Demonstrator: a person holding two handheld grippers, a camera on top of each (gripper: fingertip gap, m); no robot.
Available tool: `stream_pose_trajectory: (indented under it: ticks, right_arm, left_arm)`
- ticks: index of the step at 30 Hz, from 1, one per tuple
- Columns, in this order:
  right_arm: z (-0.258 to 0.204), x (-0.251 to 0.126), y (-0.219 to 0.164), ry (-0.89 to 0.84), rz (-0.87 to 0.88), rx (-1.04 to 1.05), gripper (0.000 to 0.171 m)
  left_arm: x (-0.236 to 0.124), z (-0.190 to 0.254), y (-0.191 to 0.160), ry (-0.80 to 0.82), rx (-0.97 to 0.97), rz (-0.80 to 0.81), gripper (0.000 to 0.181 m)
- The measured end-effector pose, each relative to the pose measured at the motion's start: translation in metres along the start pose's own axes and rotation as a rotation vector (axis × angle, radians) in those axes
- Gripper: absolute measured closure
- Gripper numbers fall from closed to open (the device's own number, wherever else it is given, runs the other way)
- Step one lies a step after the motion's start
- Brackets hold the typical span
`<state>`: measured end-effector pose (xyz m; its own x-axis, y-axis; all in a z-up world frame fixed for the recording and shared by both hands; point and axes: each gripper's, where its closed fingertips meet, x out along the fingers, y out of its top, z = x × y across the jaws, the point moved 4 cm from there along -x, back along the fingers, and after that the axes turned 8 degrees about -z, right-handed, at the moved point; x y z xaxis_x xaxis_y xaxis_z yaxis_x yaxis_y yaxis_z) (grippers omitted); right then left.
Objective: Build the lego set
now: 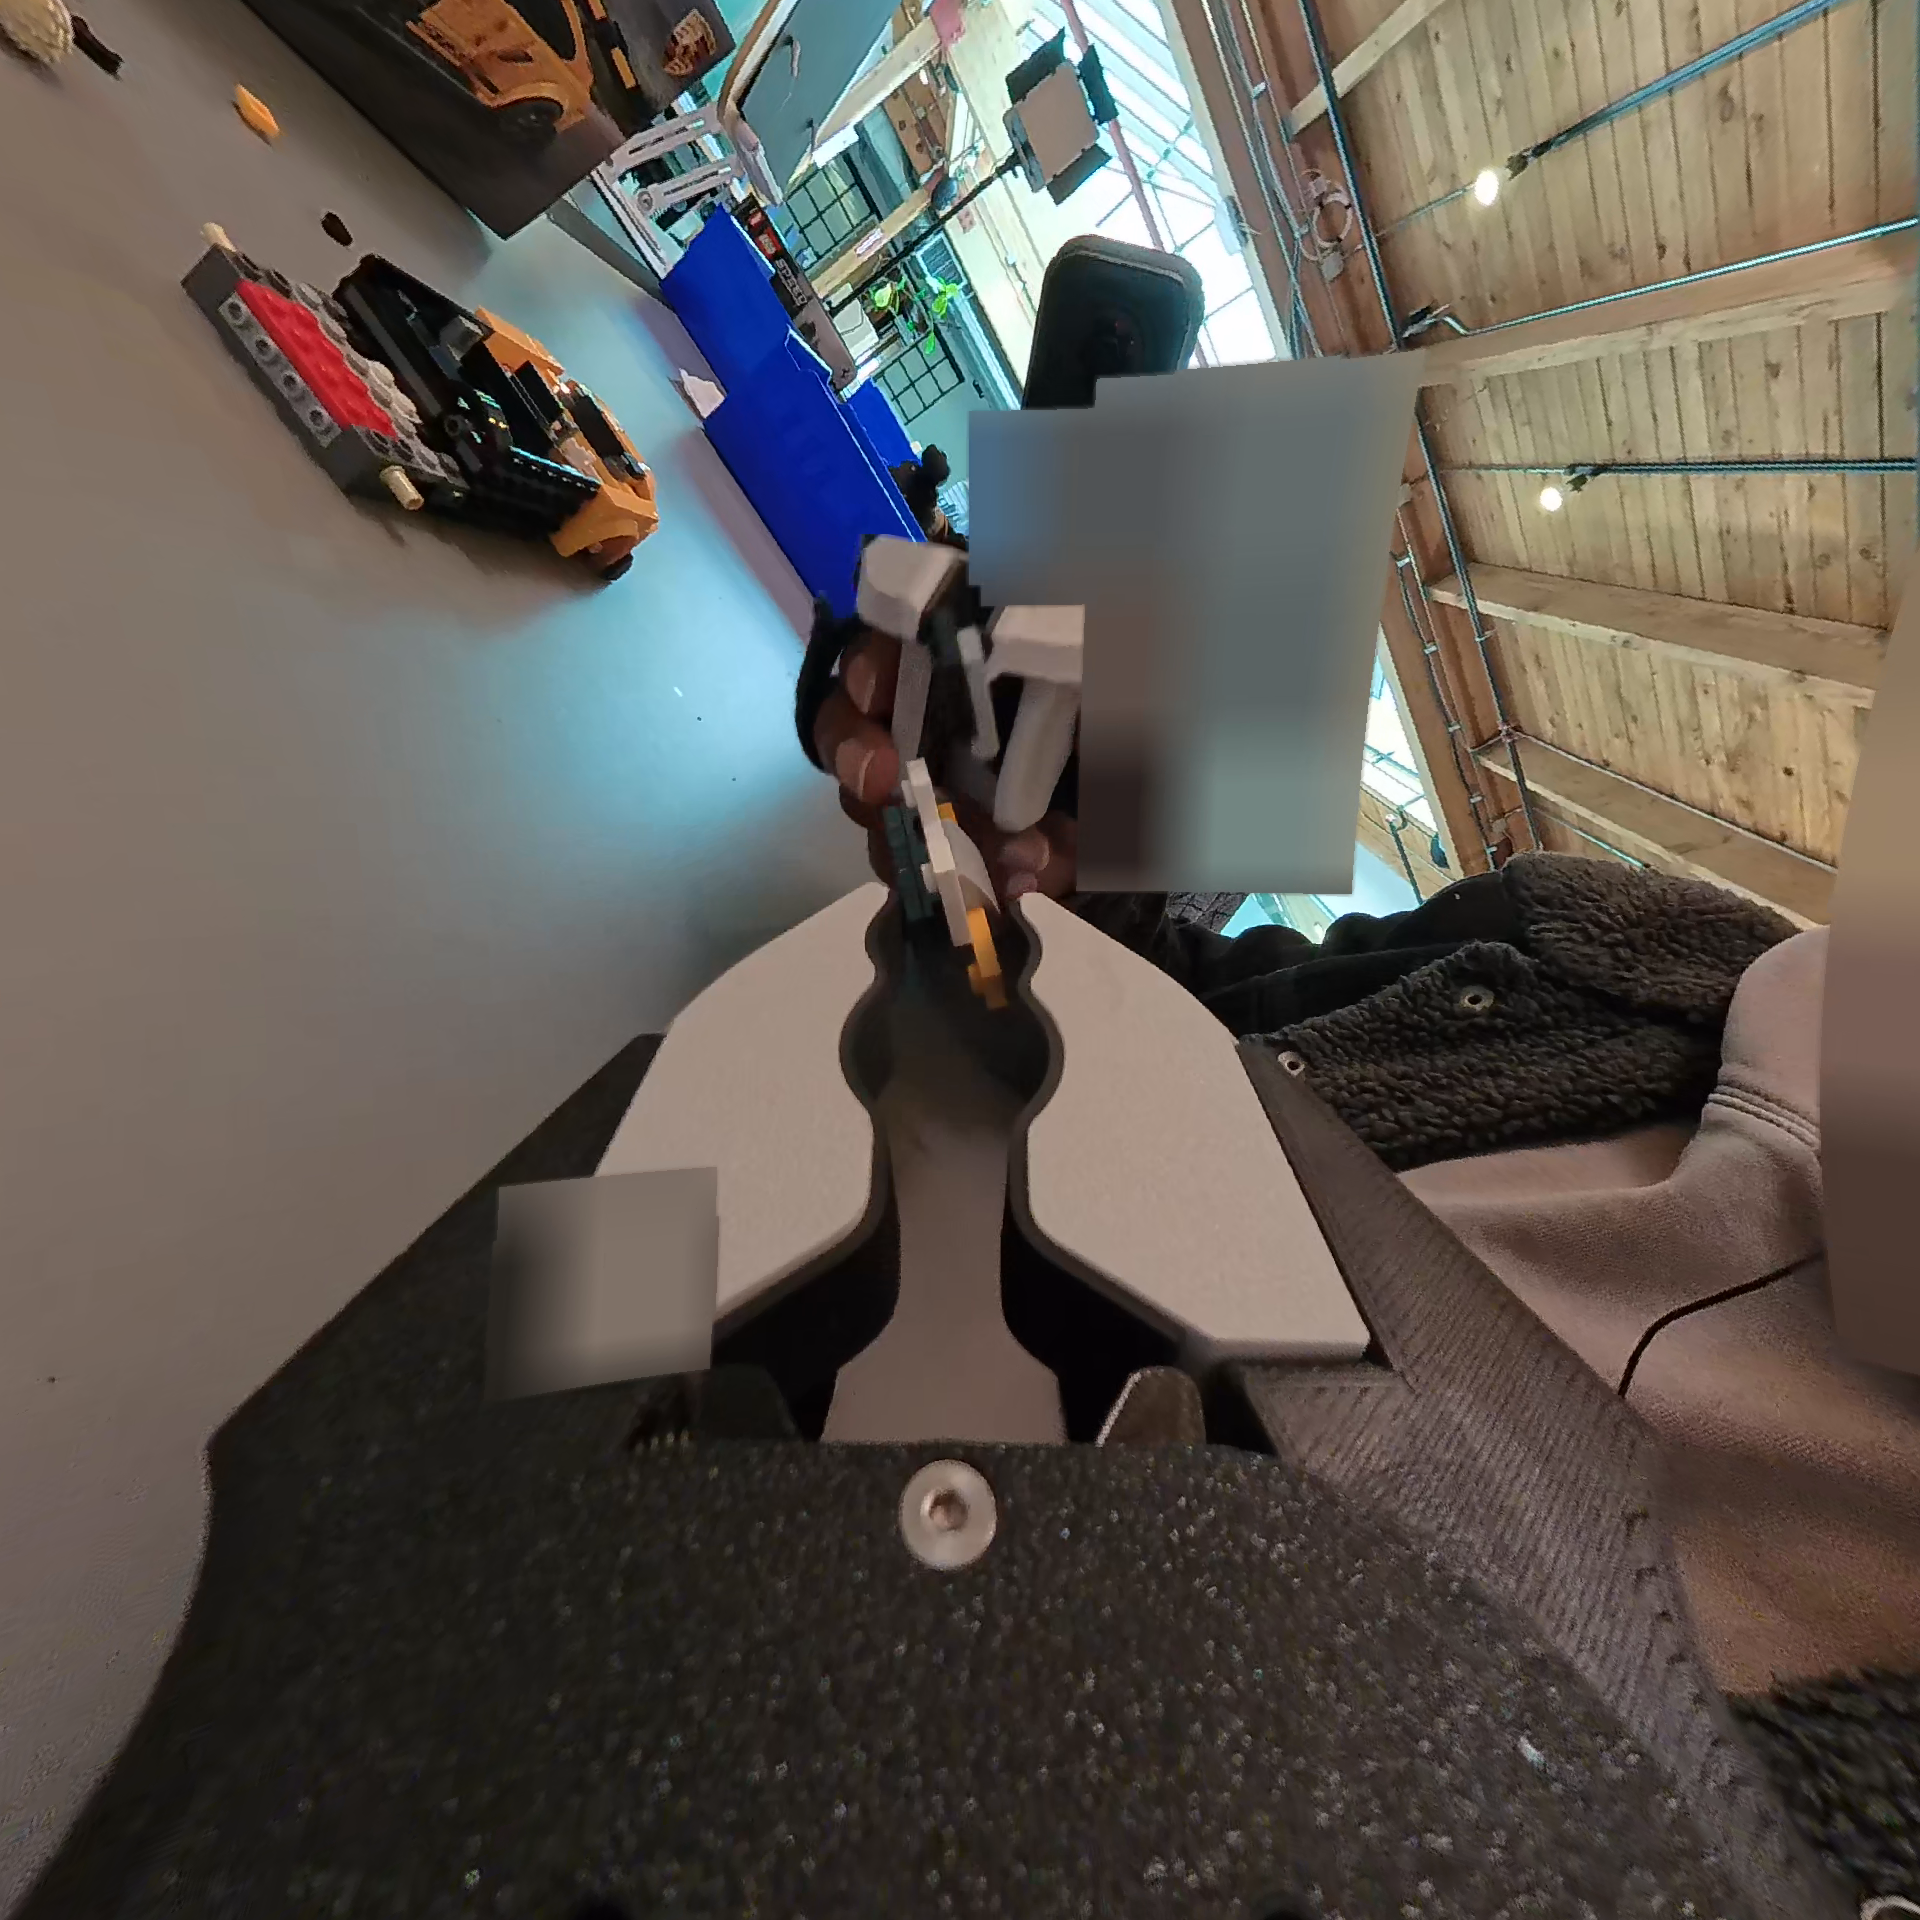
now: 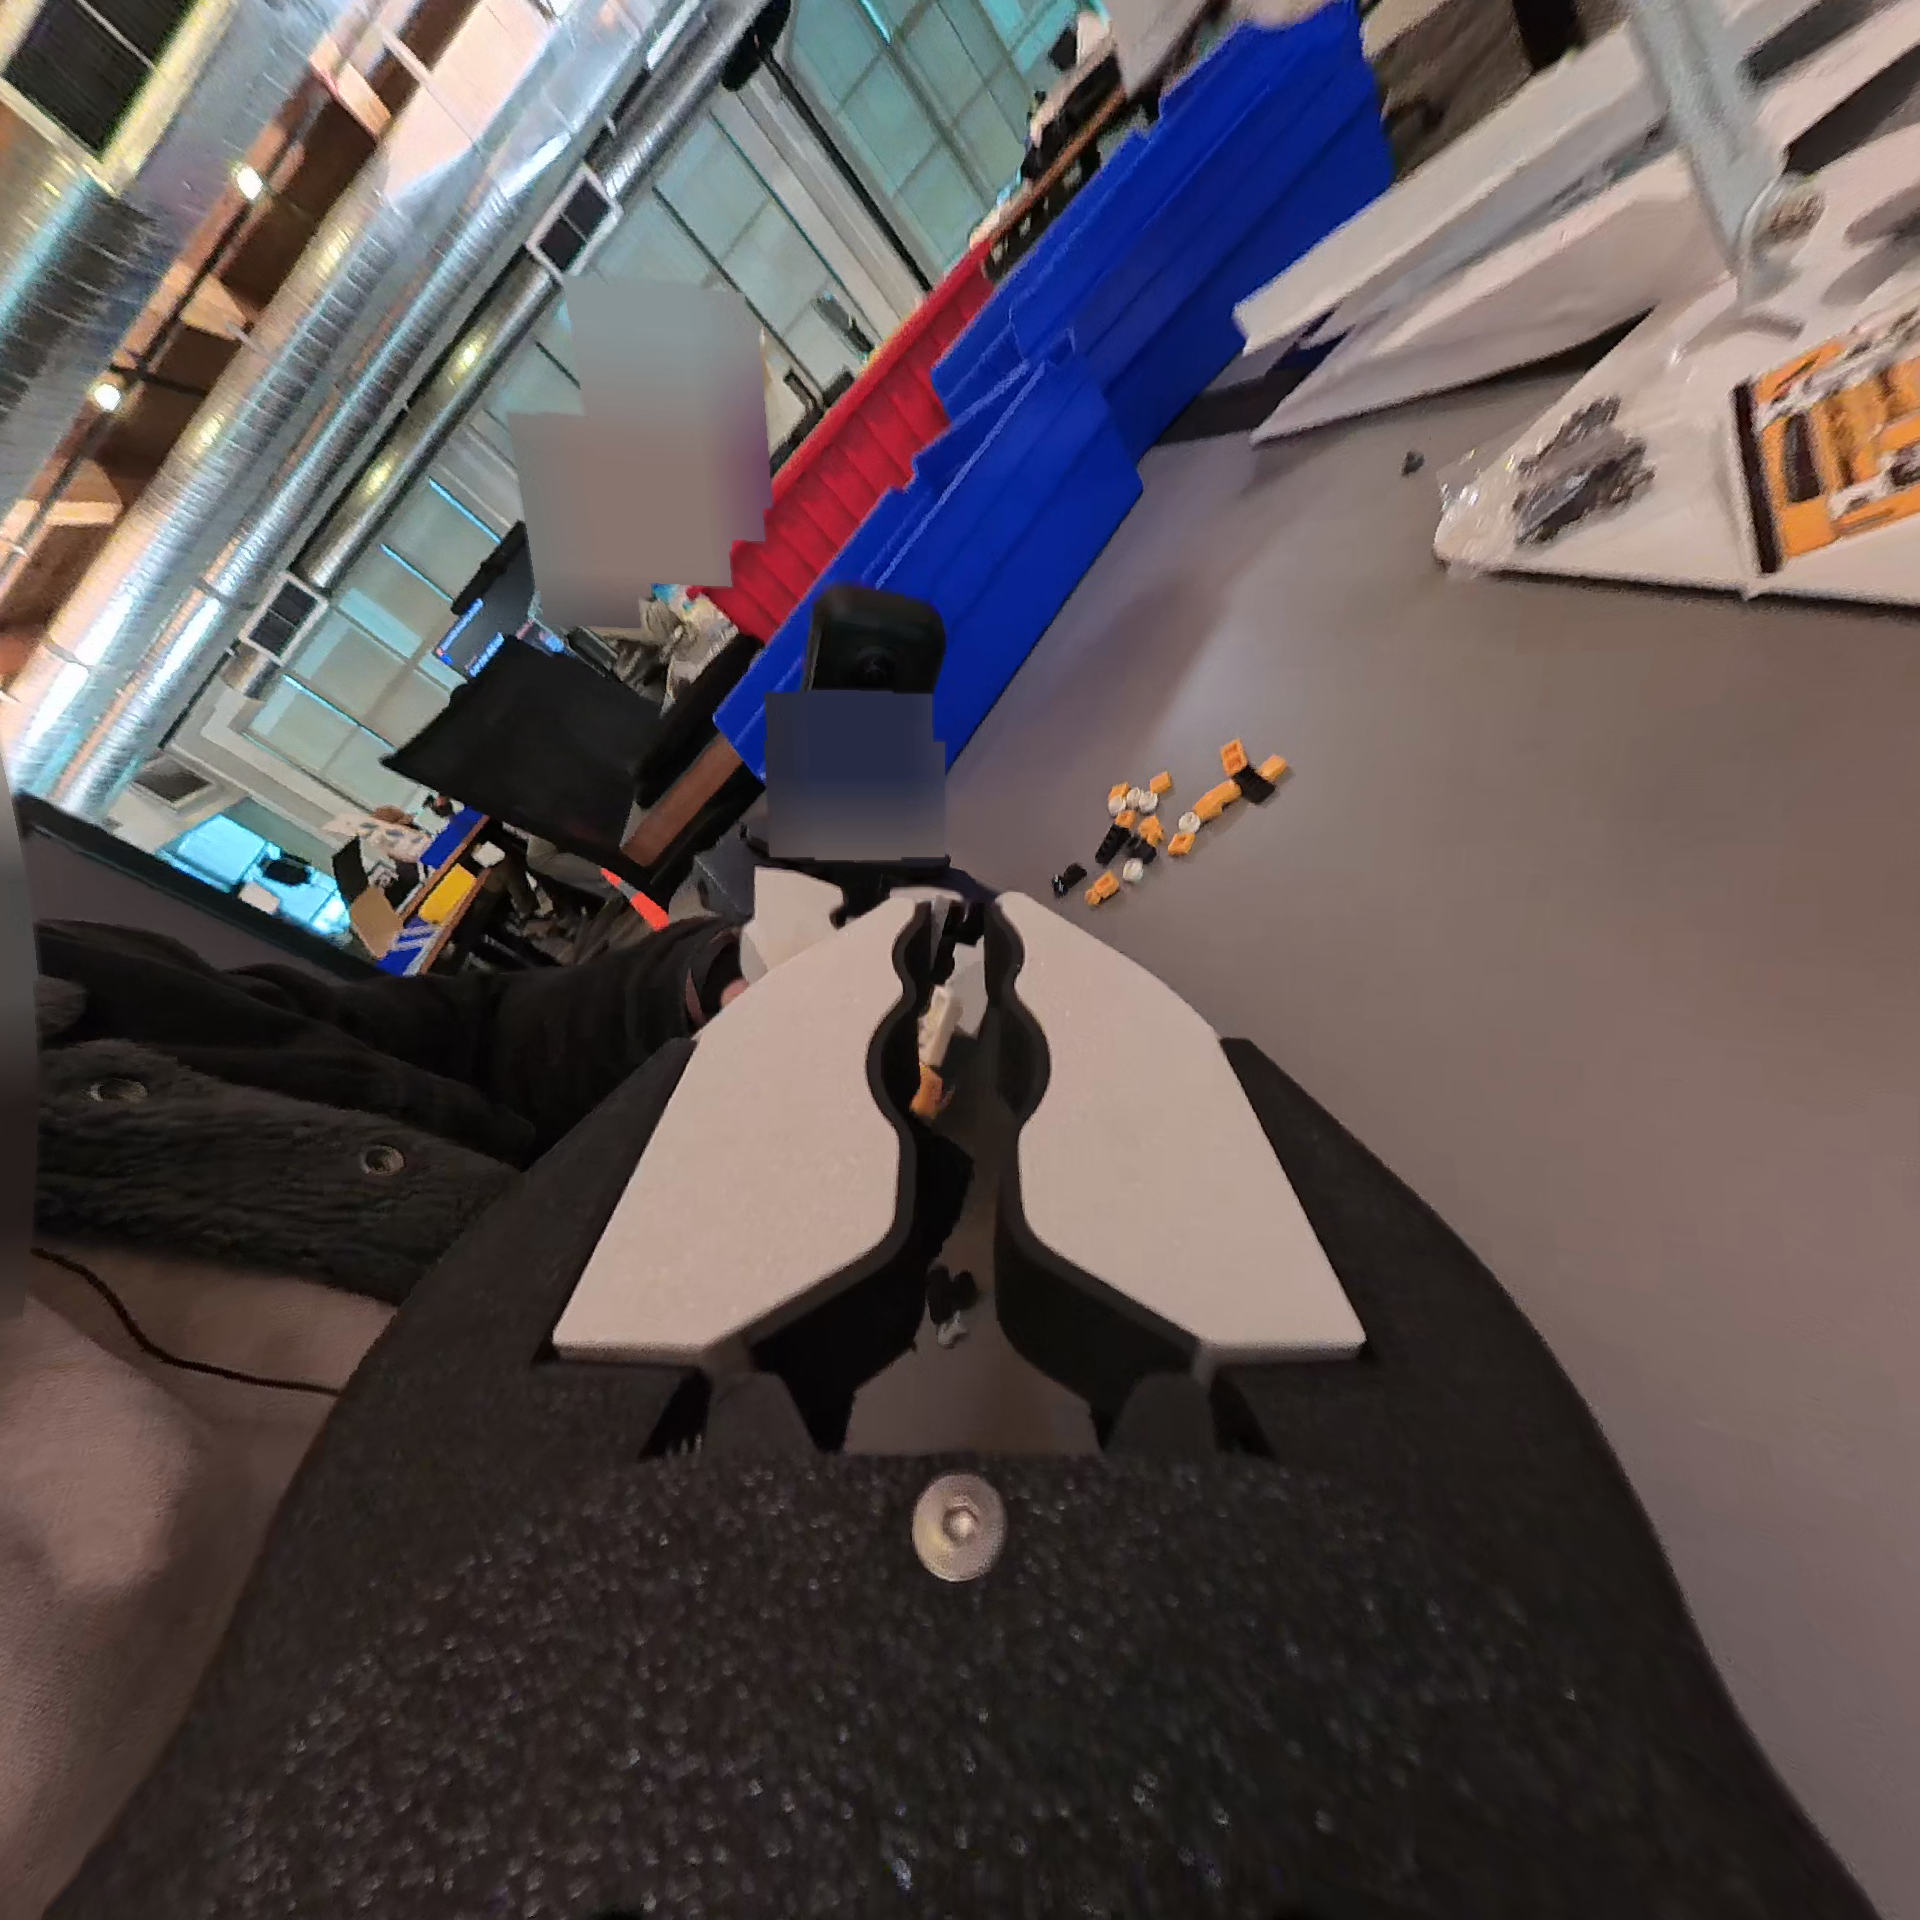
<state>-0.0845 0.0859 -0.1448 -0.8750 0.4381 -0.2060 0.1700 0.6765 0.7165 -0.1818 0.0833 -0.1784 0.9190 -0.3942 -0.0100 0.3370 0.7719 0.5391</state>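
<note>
My left gripper is shut on a small lego sub-assembly of dark teal, white and orange pieces, held in the air above the grey table. My right gripper faces it from the far side, tips on the same sub-assembly, with a hand behind it. In the right wrist view my right gripper is closed around the sub-assembly's white and orange pieces. A partly built orange and black lego car with a red plate sits on the table at the left.
Several loose orange, black and white pieces lie on the table. A bag of dark pieces and an instruction booklet lie at the far right. The set's box and blue bins stand behind. A person's dark fleece jacket is close. There is about 5 centimetres between the tips of the two grippers.
</note>
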Motion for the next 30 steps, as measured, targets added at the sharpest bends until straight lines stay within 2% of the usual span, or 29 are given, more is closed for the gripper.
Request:
stream_pose_trajectory:
  ticks: [5,11,20,30]
  right_arm:
    - [0.0,-0.021,0.018,-0.008,0.113,-0.015,0.162]
    - [-0.007,-0.021,0.019,0.034,0.135,-0.037,0.162]
    - [-0.009,0.004,-0.003,0.075,0.018,-0.006,0.162]
    - [-0.006,0.013,-0.014,0.057,-0.04,-0.011,0.162]
  left_arm:
    - [0.0,-0.001,0.0,-0.001,-0.003,-0.001,0.164]
    - [0.0,-0.001,0.0,0.004,0.001,-0.002,0.164]
    - [0.002,0.0,-0.002,0.028,0.033,-0.019,0.164]
    - [0.001,0.001,-0.001,0.014,0.034,-0.01,0.164]
